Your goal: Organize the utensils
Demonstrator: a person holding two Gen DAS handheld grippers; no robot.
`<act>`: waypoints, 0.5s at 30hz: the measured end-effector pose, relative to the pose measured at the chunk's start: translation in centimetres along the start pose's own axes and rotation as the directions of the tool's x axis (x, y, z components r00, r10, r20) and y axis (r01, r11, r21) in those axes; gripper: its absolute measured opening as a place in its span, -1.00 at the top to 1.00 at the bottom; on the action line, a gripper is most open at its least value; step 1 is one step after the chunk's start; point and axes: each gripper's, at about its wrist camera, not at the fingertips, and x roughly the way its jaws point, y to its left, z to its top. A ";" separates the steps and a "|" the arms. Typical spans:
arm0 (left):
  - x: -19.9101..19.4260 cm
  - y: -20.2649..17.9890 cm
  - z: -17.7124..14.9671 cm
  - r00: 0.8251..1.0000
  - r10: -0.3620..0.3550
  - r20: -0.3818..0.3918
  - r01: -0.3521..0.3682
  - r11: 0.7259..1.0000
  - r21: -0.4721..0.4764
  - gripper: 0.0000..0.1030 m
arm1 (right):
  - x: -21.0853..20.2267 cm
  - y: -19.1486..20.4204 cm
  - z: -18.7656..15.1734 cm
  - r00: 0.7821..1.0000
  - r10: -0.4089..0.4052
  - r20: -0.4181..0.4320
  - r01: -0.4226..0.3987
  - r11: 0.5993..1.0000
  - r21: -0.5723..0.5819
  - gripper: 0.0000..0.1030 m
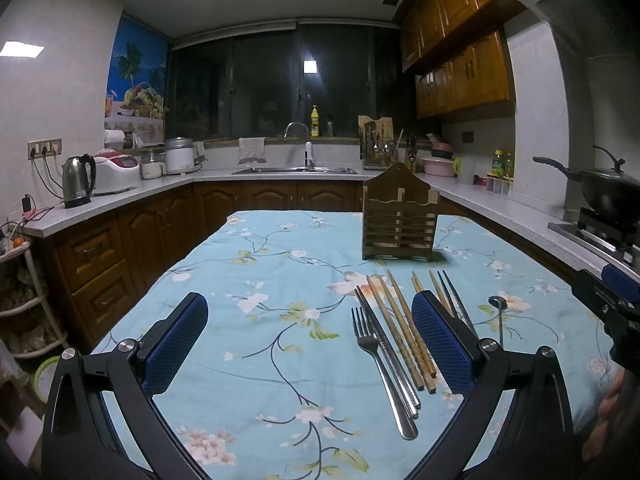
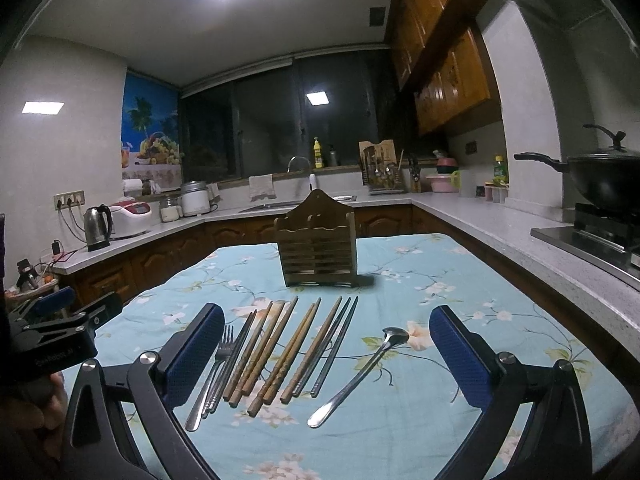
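Note:
A wooden utensil holder [image 2: 317, 250] stands upright at the far side of the table [image 2: 400, 420]; it also shows in the left wrist view [image 1: 398, 220]. In front of it lie a metal fork [image 2: 214, 372], several wooden chopsticks [image 2: 276, 356], metal chopsticks [image 2: 334, 350] and a metal spoon [image 2: 360, 372]. The fork [image 1: 378, 364], wooden chopsticks [image 1: 402, 330] and spoon [image 1: 499, 316] show in the left wrist view too. My right gripper [image 2: 326, 352] is open and empty, above the row of utensils. My left gripper [image 1: 310, 340] is open and empty, left of the utensils.
The table has a light blue floral cloth [image 1: 260, 280]. Kitchen counters [image 1: 120, 196] run along the left, back and right. A kettle [image 1: 78, 180] and rice cooker [image 1: 116, 166] stand at the left, a sink [image 1: 294, 170] at the back, a black wok [image 2: 600, 176] on the stove at the right.

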 end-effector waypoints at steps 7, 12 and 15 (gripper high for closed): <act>0.0 0.0 -0.1 1.000 0.000 0.000 0.000 1.000 0.001 -1.00 | 0.0 0.2 0.1 1.000 0.001 0.002 -0.001 1.000 0.000 -1.00; 0.0 -0.1 -0.1 1.000 0.001 0.001 -0.001 1.000 0.002 -1.00 | 0.0 0.2 0.0 1.000 0.002 0.000 -0.002 1.000 -0.001 -1.00; 0.0 -0.1 -0.1 1.000 0.002 -0.002 -0.002 1.000 0.001 -1.00 | 0.0 0.3 0.0 1.000 0.000 0.000 0.000 1.000 -0.002 -1.00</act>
